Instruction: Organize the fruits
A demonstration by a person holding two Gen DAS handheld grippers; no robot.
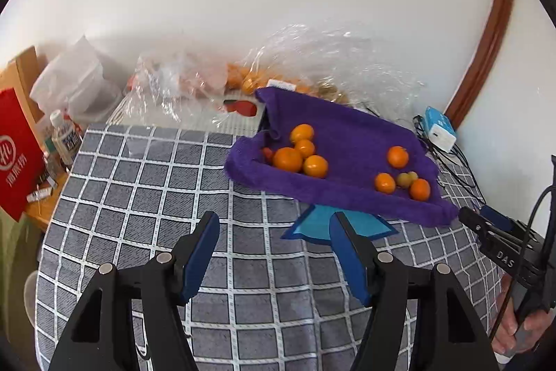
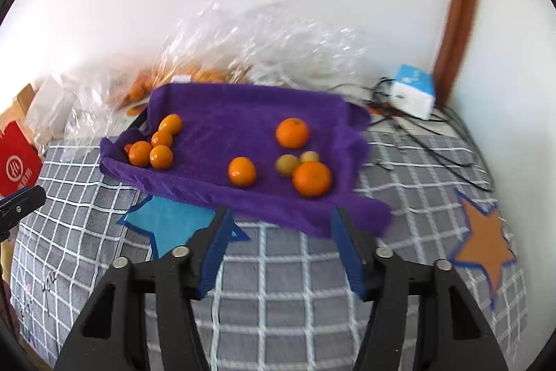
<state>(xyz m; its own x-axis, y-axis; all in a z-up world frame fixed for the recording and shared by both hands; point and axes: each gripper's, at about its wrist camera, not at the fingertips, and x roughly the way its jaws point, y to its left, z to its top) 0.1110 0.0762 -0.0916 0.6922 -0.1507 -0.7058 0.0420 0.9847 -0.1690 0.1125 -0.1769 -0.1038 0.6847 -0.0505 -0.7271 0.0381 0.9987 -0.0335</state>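
We hold both grippers above a table covered in a grey checked tablecloth [image 1: 146,197], each angled down toward a purple towel [image 2: 243,113] that lies rumpled across the far middle of the table. Our left gripper [image 1: 274,232] has its blue-padded jaws standing apart with nothing between them, only the cloth below. Our right gripper [image 2: 281,225] is likewise parted and empty, its fingertips just short of the towel's near edge. On the towel, a cluster of four oranges [image 2: 156,145] sits bunched in the left fold, touching one another. Well apart from these, toward the right, a lone orange [image 2: 292,132] rests farther back, another orange [image 2: 242,171] lies nearer the front edge, and the largest orange [image 2: 311,178] sits touching two small yellow-green fruits [image 2: 288,164]. A blue star-shaped mat [image 2: 170,221] pokes out from under the towel's near edge, and an orange star-shaped mat [image 2: 484,242] lies on the cloth to the right, clear of the towel. Behind the towel, crinkled clear plastic bags [image 1: 312,58] hold more oranges against the wall. A white and blue box [image 2: 413,91] with dark cables sits in the far right corner.
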